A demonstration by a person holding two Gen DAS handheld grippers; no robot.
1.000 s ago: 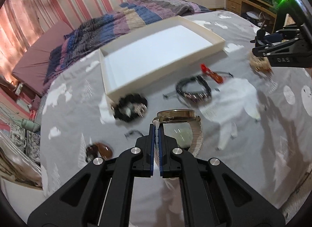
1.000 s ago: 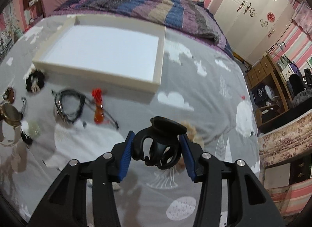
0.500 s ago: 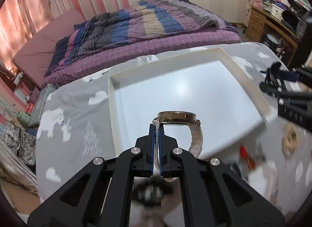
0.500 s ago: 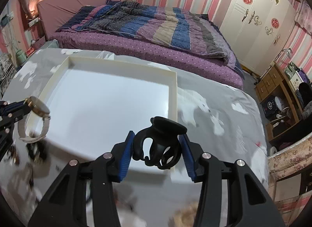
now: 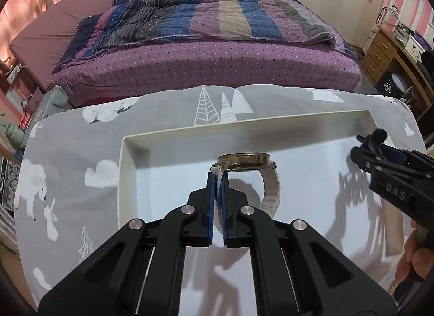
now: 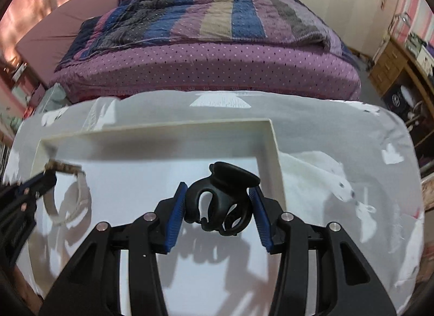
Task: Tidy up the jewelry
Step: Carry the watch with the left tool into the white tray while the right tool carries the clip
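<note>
White cardboard fills both views: a shallow open tray (image 5: 120, 180) lies on a surface covered by a grey cloth (image 5: 67, 153) printed with bears and trees, with a bed (image 5: 203, 31) beyond it. I have both tools over the tray. My left hand-held gripper (image 5: 217, 180) is clamped on the strap of a gold-rimmed wristwatch (image 5: 244, 160), pinching it beside the case so the pale band hangs in a loop above the tray floor. My right hand-held gripper (image 6: 218, 207) is closed on a black claw hair clip (image 6: 221, 199), its blue pads pressing the clip from both sides, near the tray's right wall.

I judge the step to be setting both pieces down inside the tray. To do it well, I would lower each until it nearly touches the floor before letting go, keep the watch to the left and the clip to the right so they land well apart, and release gently so the watch does not tip onto its glass.
</note>
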